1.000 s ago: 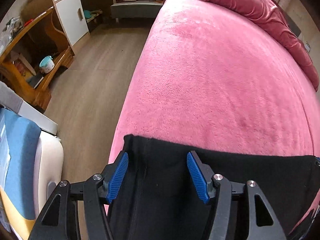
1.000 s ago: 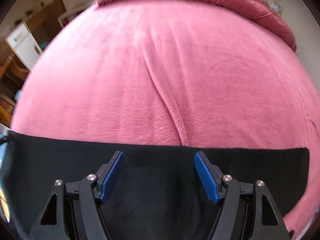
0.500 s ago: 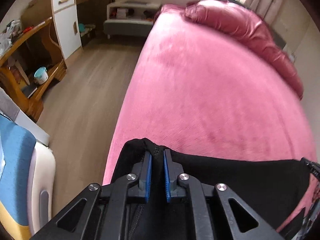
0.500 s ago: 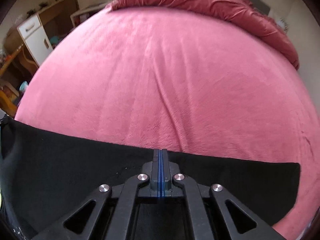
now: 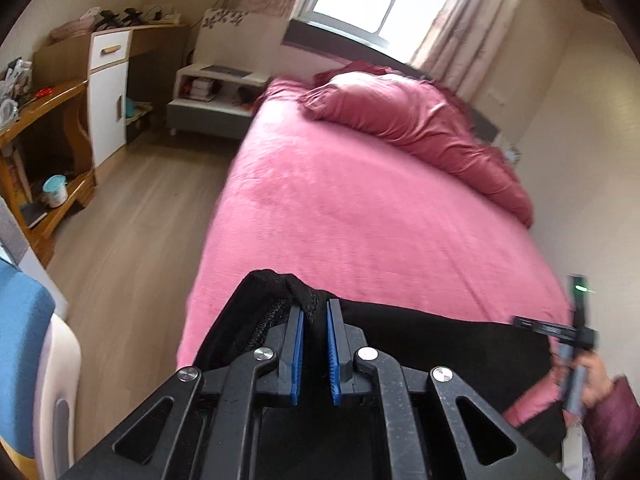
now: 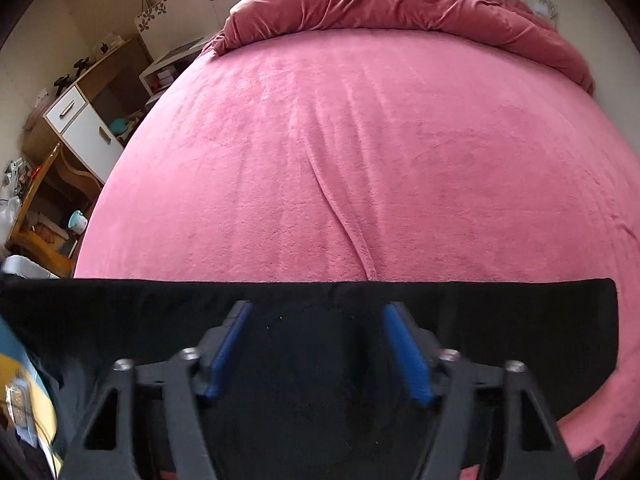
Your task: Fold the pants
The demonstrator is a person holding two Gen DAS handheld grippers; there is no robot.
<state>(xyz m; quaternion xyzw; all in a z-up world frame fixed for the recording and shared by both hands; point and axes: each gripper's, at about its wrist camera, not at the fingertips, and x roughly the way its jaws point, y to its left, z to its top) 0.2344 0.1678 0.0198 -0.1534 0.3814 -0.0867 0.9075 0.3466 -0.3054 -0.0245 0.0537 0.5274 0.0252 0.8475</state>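
Left wrist view: a pink bed fills a bedroom with a window; the left gripper, open a second ago, now pinches a raised bunch of the black pants. Right wrist view: the pants lie flat along the bed's near edge; the right gripper, briefly shut, is opening above them.

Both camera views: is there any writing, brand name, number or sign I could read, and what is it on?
None can be read.
Books on the low white shelf unit: spines too small and blurred.
White box with a floral pattern: a pattern only, no letters.
Black pants and pink bed cover: no label or print shows.
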